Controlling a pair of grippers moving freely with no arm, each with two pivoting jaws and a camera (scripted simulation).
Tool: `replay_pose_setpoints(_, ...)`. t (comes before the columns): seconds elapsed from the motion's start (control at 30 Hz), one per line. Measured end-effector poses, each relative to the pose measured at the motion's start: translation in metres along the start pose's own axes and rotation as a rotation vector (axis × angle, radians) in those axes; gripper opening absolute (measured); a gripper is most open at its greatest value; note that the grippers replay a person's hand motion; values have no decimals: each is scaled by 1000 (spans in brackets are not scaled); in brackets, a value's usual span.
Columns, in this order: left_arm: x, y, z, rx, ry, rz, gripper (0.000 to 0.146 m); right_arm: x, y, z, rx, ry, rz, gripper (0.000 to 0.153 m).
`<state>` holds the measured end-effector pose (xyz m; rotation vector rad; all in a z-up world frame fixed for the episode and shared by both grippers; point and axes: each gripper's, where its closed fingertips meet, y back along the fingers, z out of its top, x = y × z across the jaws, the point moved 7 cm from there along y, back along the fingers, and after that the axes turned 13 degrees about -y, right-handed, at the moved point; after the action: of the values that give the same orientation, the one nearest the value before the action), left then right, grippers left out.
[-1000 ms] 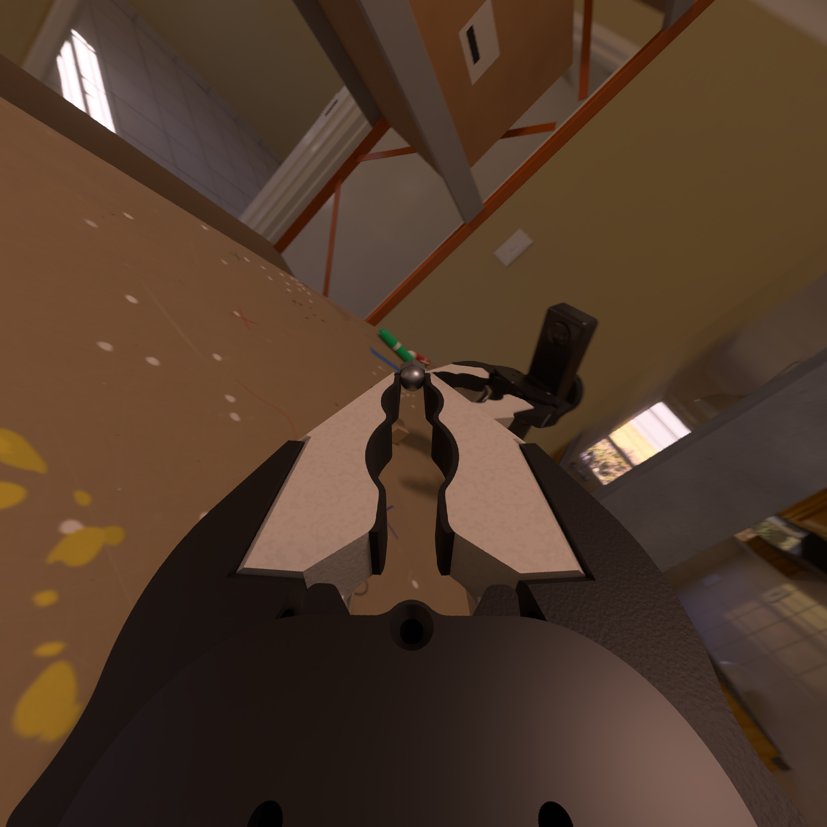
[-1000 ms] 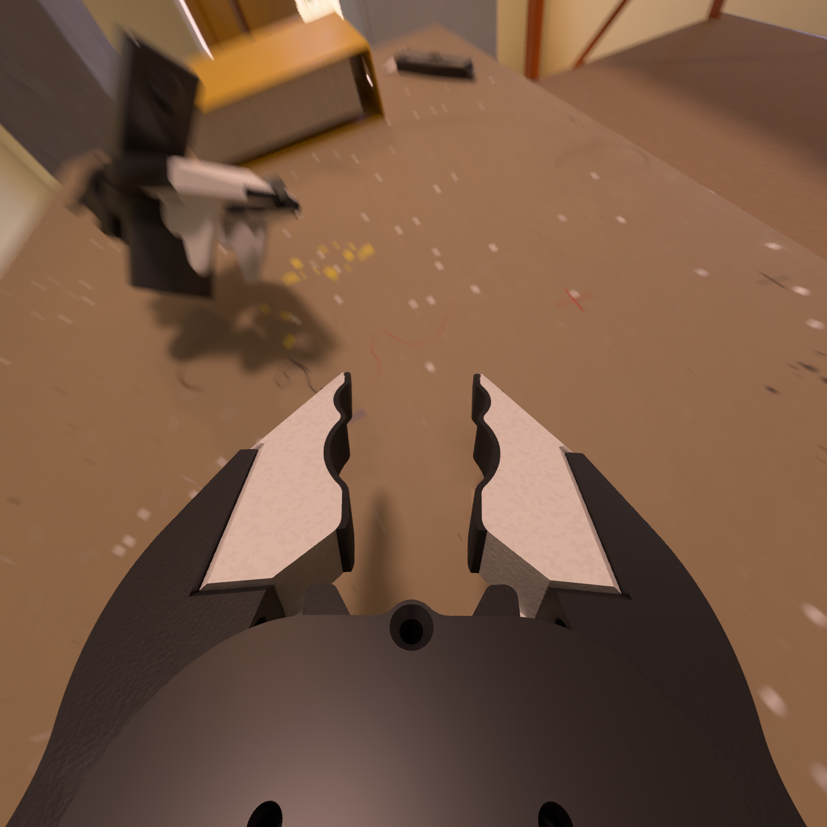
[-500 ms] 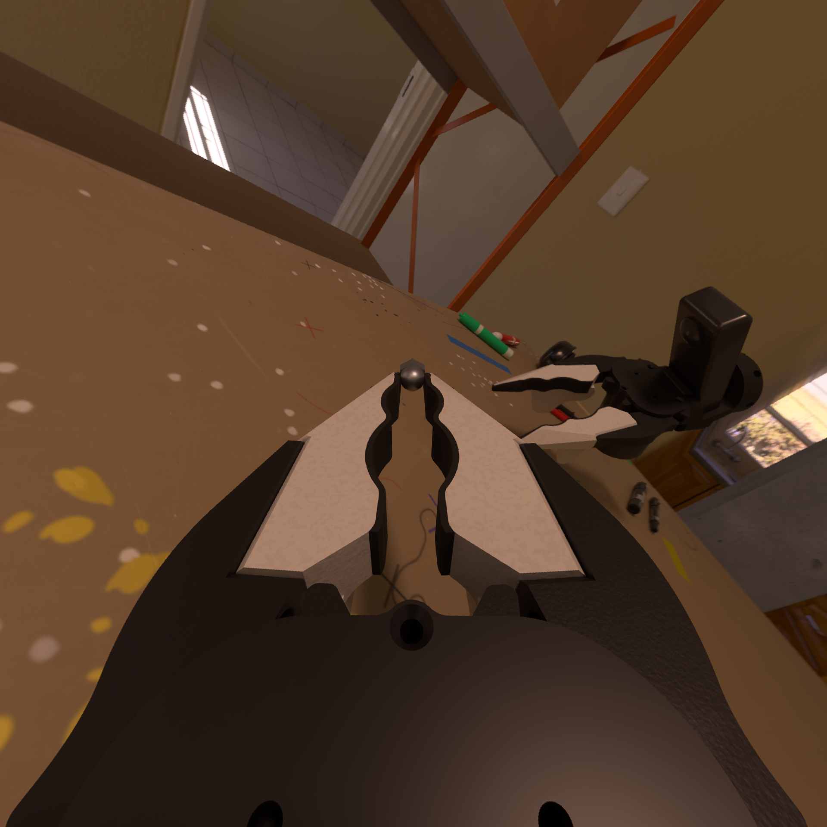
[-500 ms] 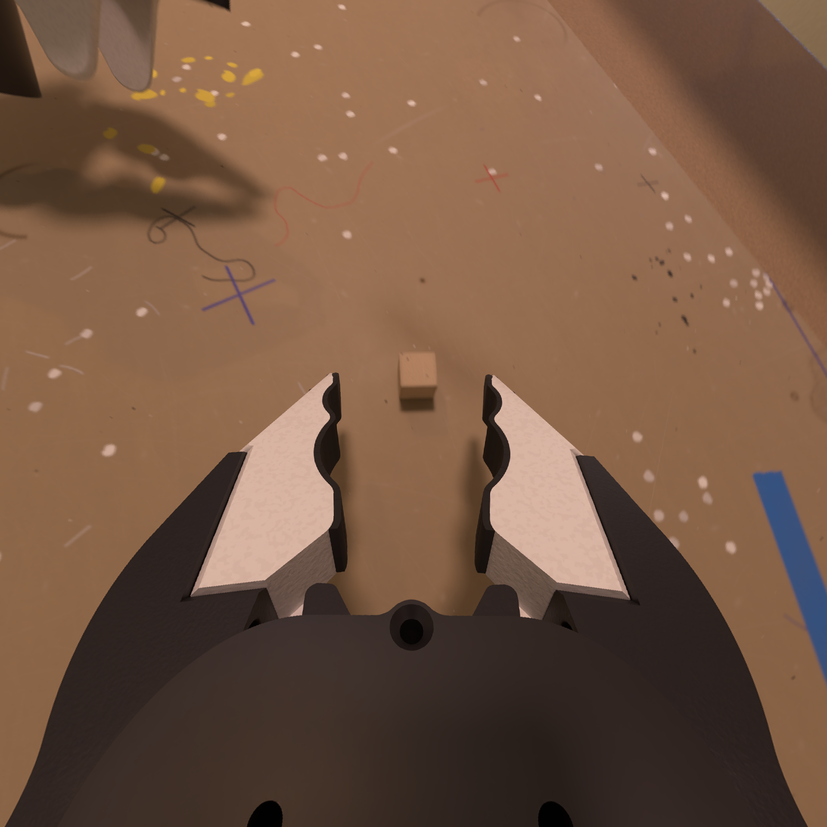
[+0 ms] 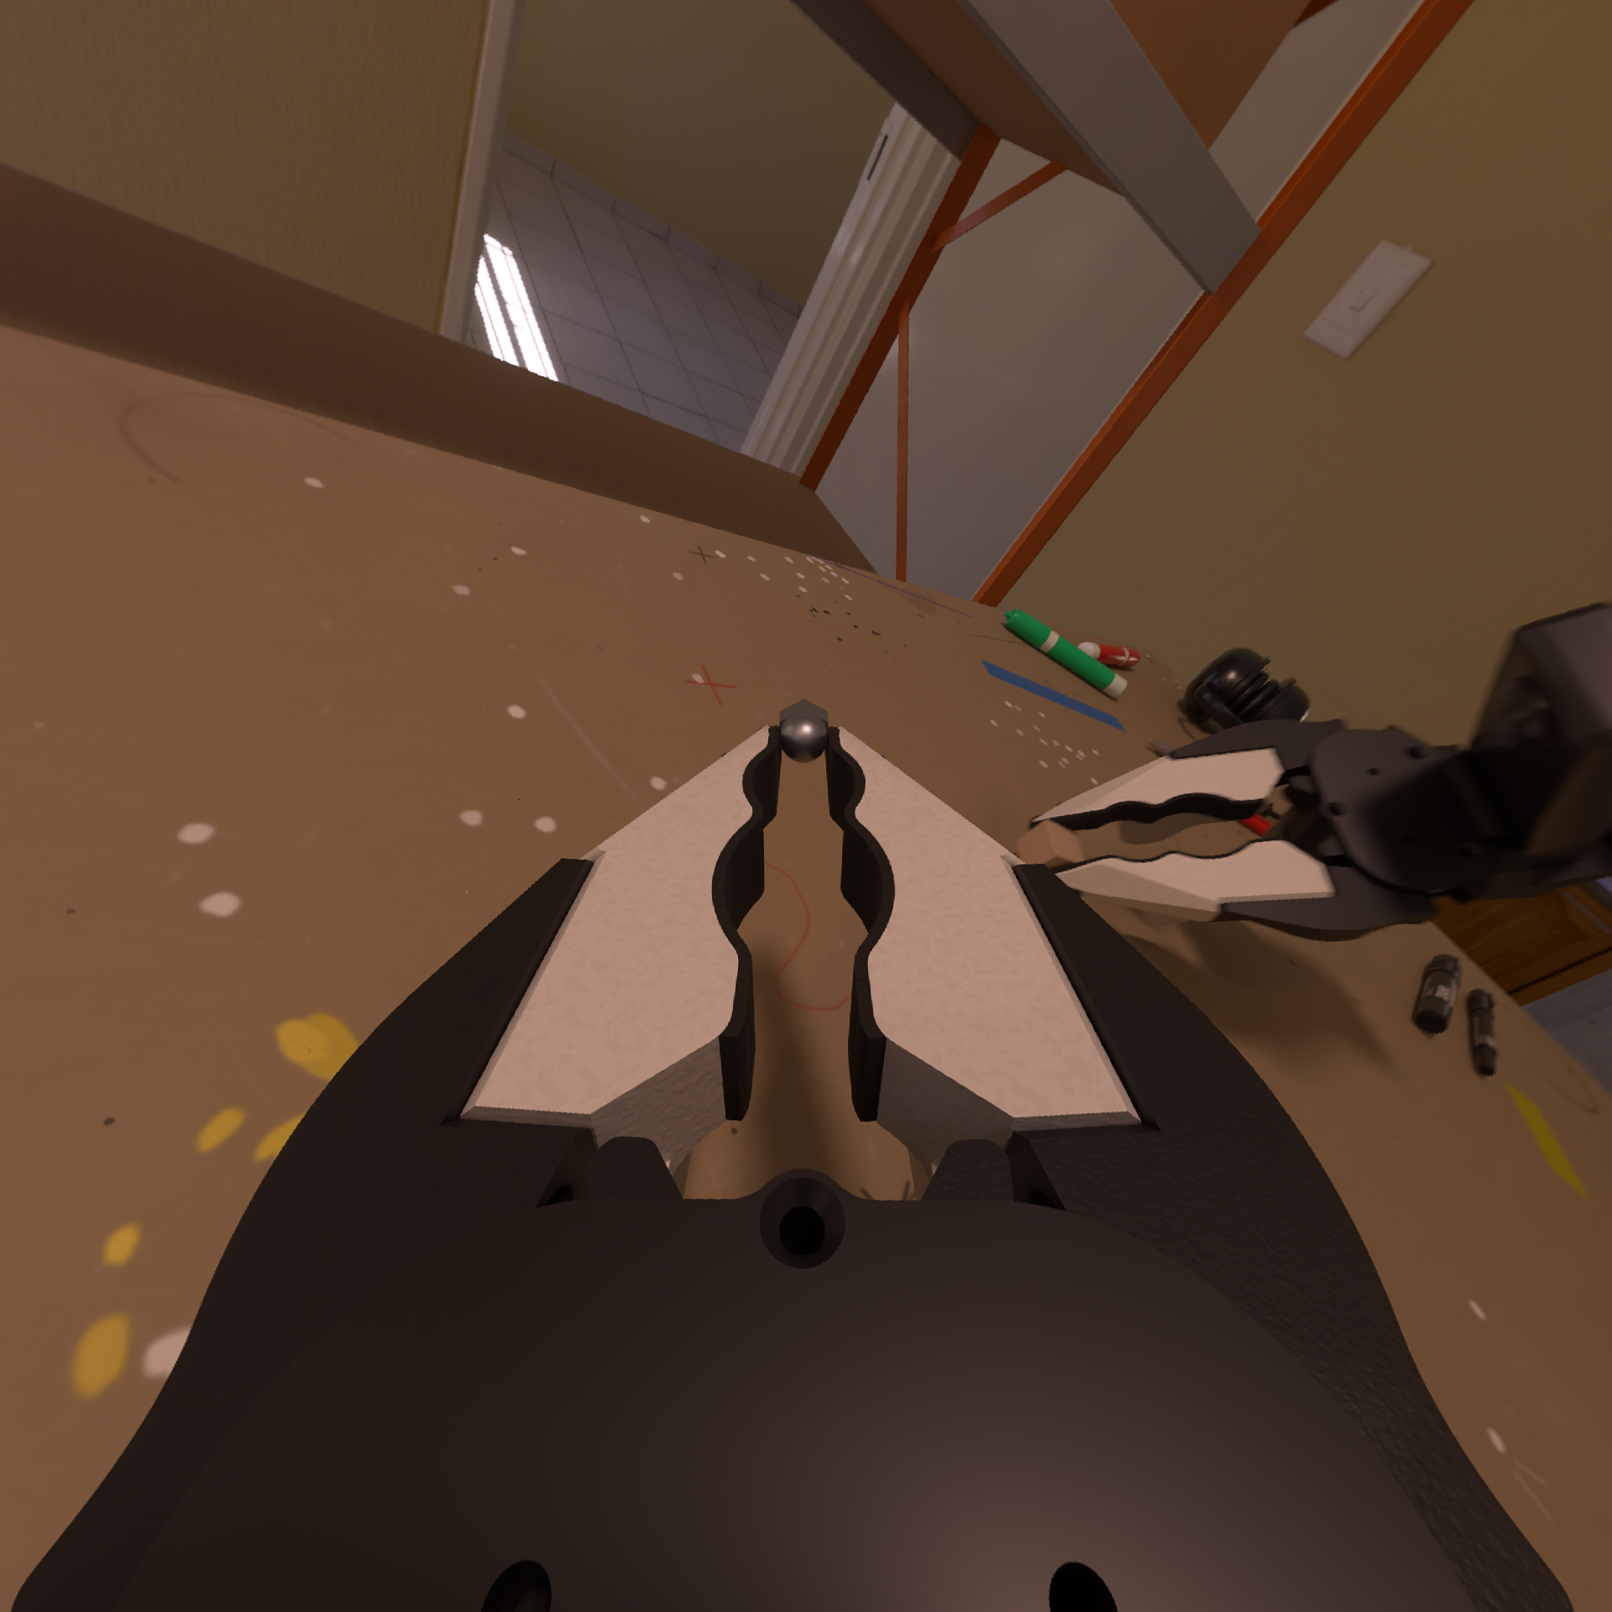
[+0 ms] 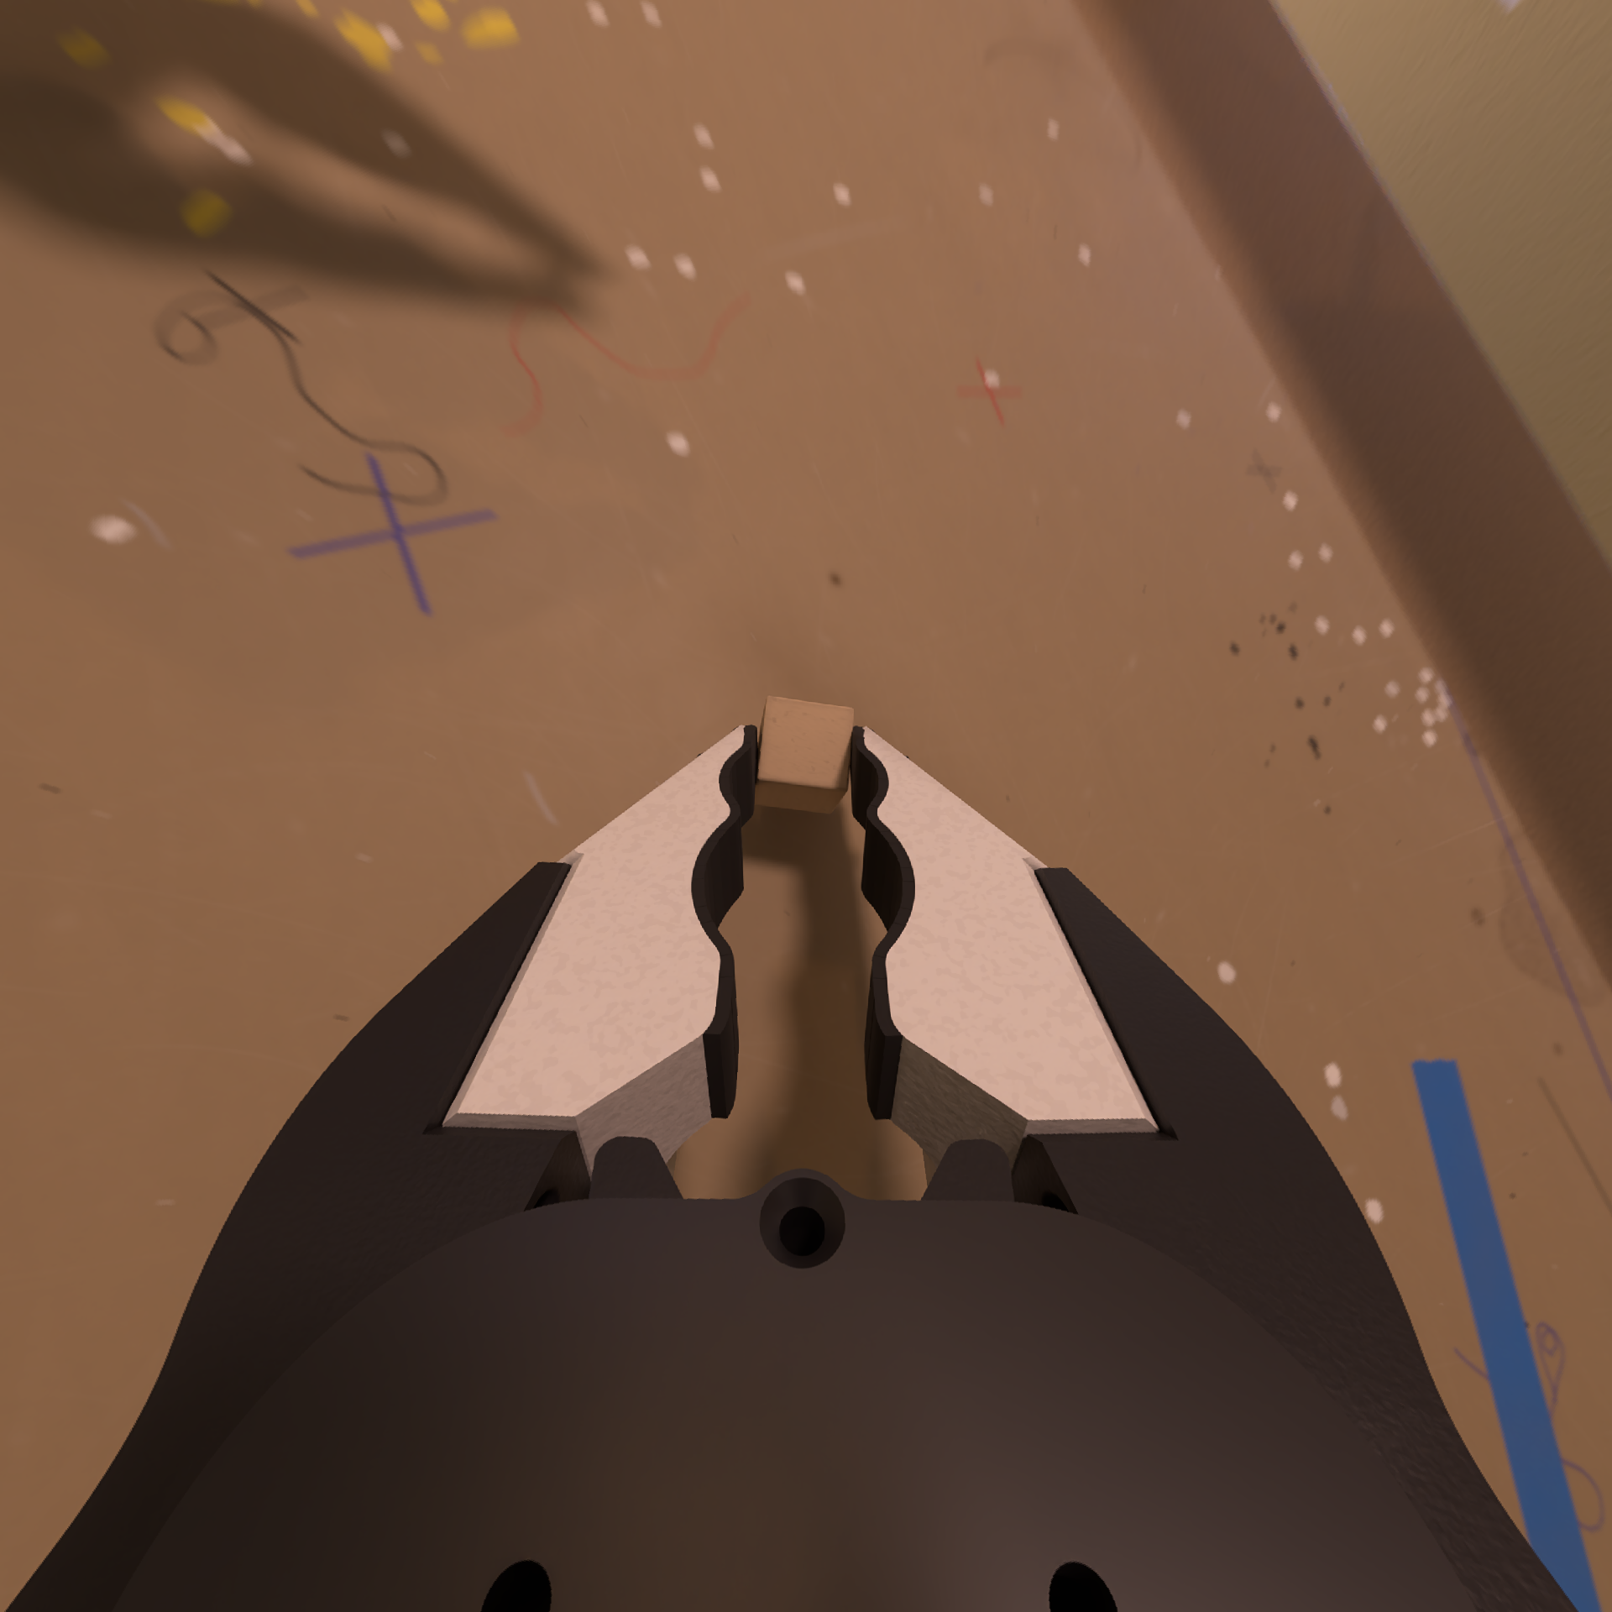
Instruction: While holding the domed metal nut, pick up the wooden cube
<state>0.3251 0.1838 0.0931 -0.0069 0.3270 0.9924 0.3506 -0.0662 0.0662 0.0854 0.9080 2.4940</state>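
My left gripper (image 5: 802,740) is shut on the small domed metal nut (image 5: 802,731), held at its fingertips above the brown tabletop. My right gripper (image 6: 803,757) is shut on the light wooden cube (image 6: 803,752), gripped between its fingertips just over the table. In the left wrist view the right gripper (image 5: 1042,842) shows at the right, low over the table, with the cube (image 5: 1047,844) at its tips.
The brown table (image 5: 349,698) bears paint specks and pen marks. A green marker (image 5: 1060,650), a red item (image 5: 1112,652), a black round object (image 5: 1243,689) and two small black cylinders (image 5: 1452,1003) lie at the right. Blue tape (image 6: 1500,1335) runs along the right.
My right gripper moved forward to the cube and closed on it; half a second ago it was open with the cube ahead. My left gripper kept holding the nut and tilted.
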Motion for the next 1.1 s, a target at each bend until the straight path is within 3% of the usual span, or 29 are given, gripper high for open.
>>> replay_pose_setpoints(0.1,-8,2,2,-5,-110,34,10,20,15,19,-61,-11,30,21)
replay_pose_setpoints(0.23,-28,2,1,26,-421,124,10,36,26,35,-116,-169,148,21)
replay_pose_setpoints(0.33,-39,-1,-1,36,-560,145,10,39,28,34,-117,-211,159,21)
replay_pose_setpoints(1.1,-43,-7,-4,60,-562,120,10,36,25,33,-99,-232,151,21)
